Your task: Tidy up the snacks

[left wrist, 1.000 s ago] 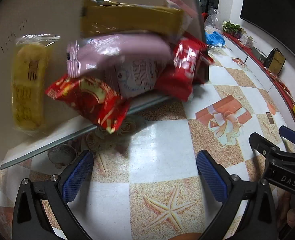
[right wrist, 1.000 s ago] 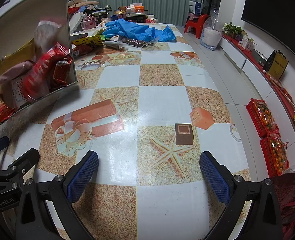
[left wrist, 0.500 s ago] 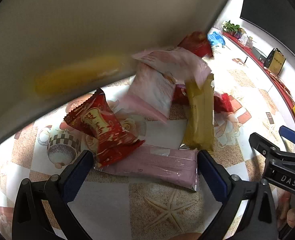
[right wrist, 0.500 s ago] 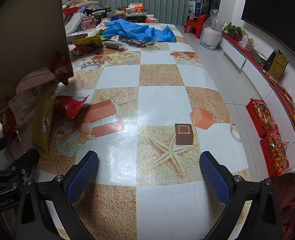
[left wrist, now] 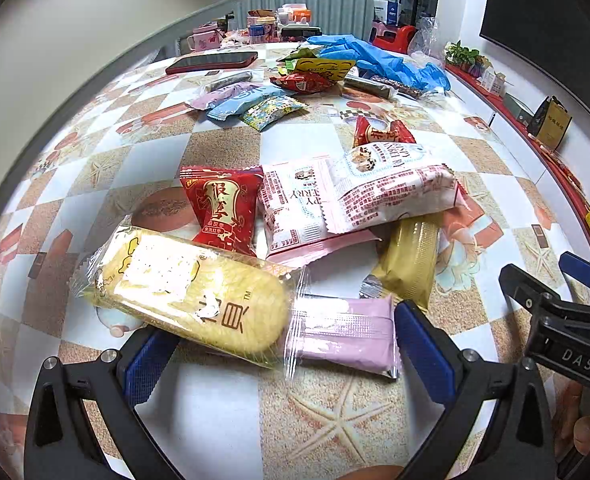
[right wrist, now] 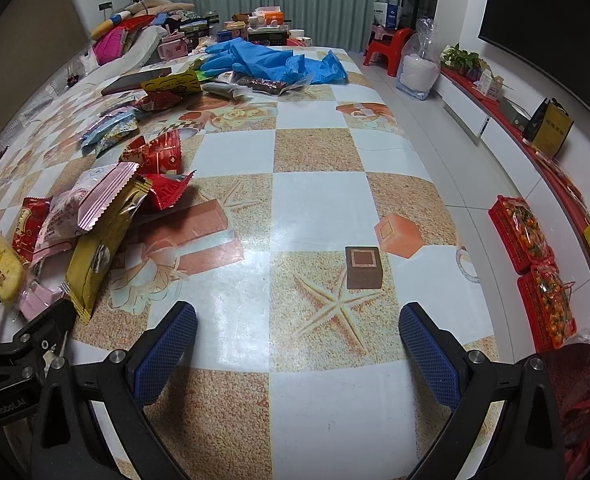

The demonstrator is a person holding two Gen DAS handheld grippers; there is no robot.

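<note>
In the left wrist view, the left gripper (left wrist: 285, 356) has its fingers spread wide, grasping nothing. A yellow snack pack (left wrist: 187, 298) lies lower left, a pink wrapper (left wrist: 343, 334) beside it, on the tabletop (left wrist: 335, 420). The right gripper (right wrist: 297, 352) is likewise released, lower centre.

Your left gripper (left wrist: 285, 354) hangs low with its blue-padded fingers (left wrist: 423, 350) spread wide, gripping nothing. Your right gripper (right wrist: 297, 350) sits just beside it on the right, level with it, jaws equally wide and empty. In the left wrist view, your fingertips (left wrist: 585, 436) show at the near right edge.
</note>
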